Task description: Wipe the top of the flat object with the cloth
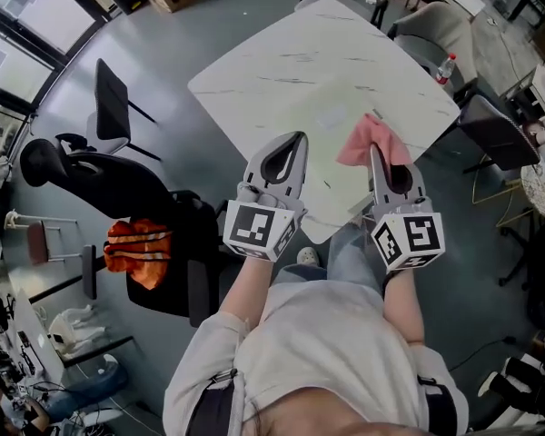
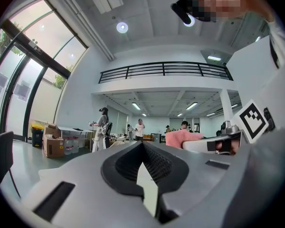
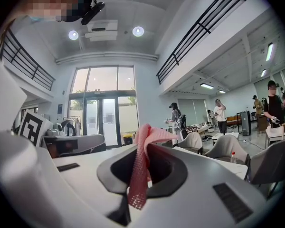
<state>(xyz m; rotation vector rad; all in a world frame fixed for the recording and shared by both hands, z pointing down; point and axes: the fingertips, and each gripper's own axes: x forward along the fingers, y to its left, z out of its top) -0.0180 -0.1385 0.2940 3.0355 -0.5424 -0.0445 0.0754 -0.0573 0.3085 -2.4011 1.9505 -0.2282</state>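
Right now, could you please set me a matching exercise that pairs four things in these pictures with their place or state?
Things:
1. cloth
2. left gripper
3. orange garment
4. table

Places or states:
A. white top with dark streaks
B. pinched in the right gripper
C. shut, nothing between its jaws
D. off the table, by the black chair

Pairs: 1-B; 2-C; 3-D; 4-A.
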